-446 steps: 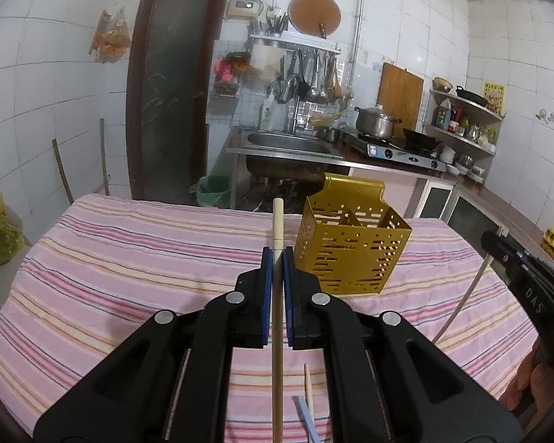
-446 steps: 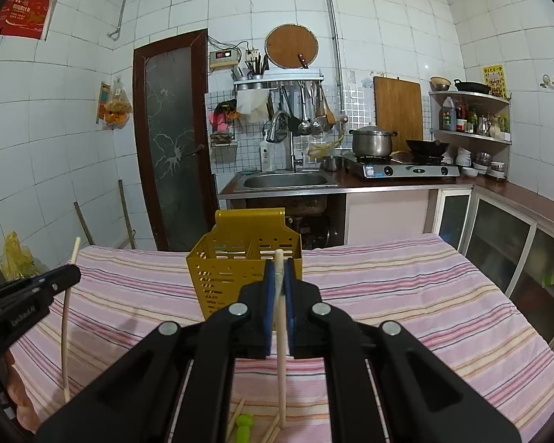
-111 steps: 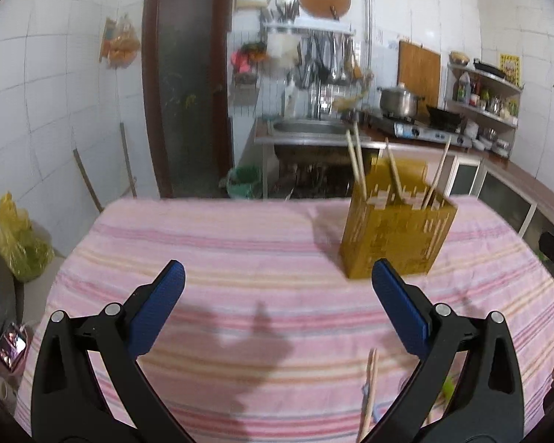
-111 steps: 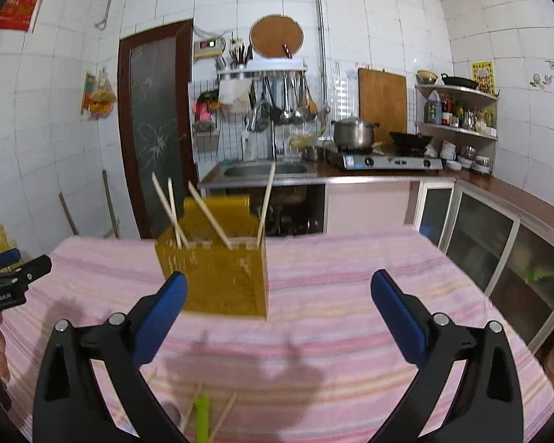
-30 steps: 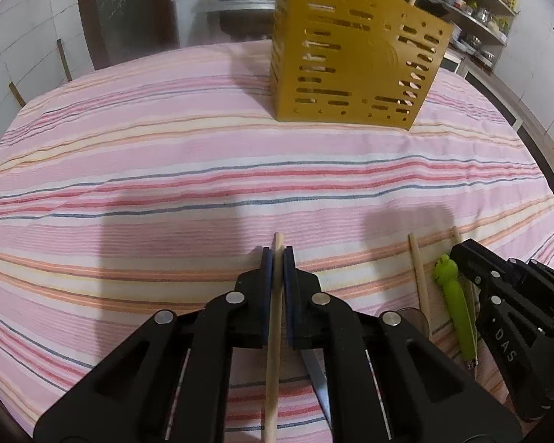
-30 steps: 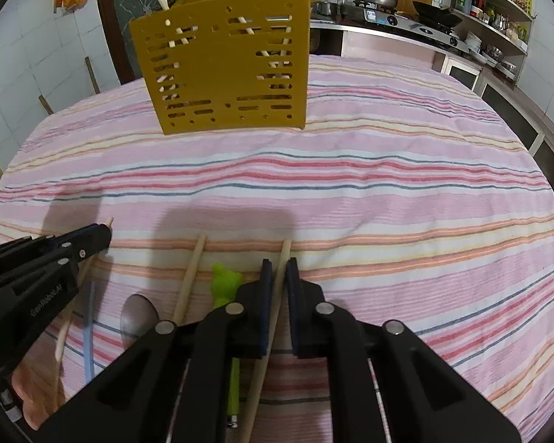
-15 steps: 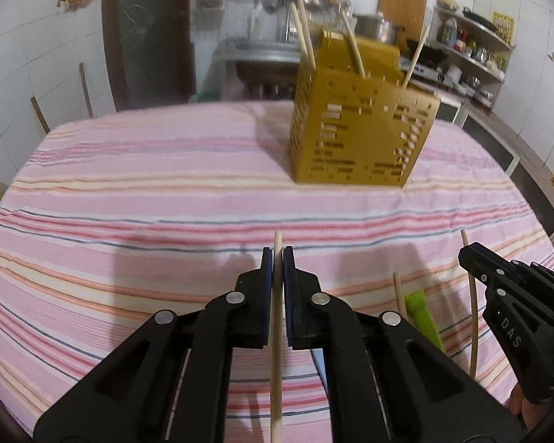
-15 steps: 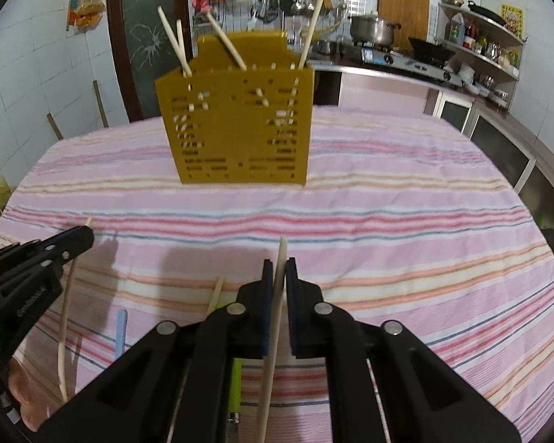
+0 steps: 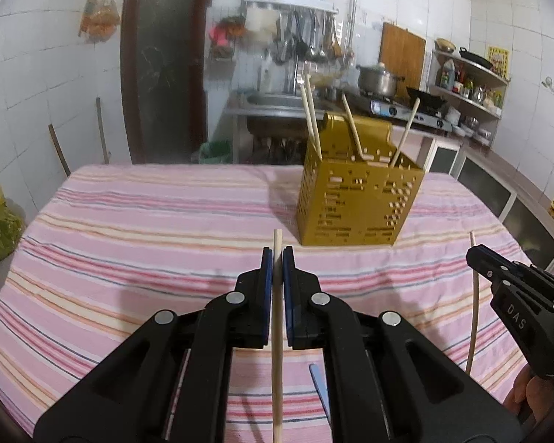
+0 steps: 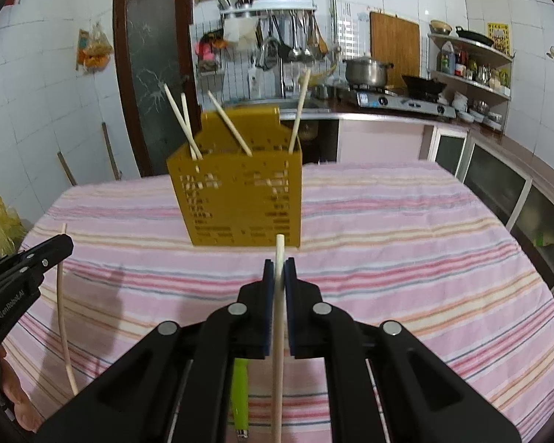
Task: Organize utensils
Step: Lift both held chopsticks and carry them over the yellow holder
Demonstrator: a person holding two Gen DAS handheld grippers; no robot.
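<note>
A yellow perforated utensil holder (image 9: 358,203) stands on the striped tablecloth (image 9: 129,229) with several wooden chopsticks (image 9: 352,131) leaning in it; it also shows in the right wrist view (image 10: 240,199). My left gripper (image 9: 277,258) is shut on a wooden chopstick (image 9: 277,350), held above the table in front of the holder. My right gripper (image 10: 279,269) is shut on another wooden chopstick (image 10: 277,350), also in front of the holder. Each gripper shows in the other's view, the right one (image 9: 517,306) and the left one (image 10: 22,277).
A green-handled utensil (image 10: 239,391) and a blue-handled one (image 9: 319,387) lie on the cloth near the front edge. Behind the table are a sink counter (image 10: 277,107), a stove with a pot (image 10: 365,70), a dark door (image 10: 151,74) and wall shelves (image 10: 469,70).
Both grippers have lifted their chopsticks off the cloth and tilted up, so the holder now sits level ahead instead of high in view.
</note>
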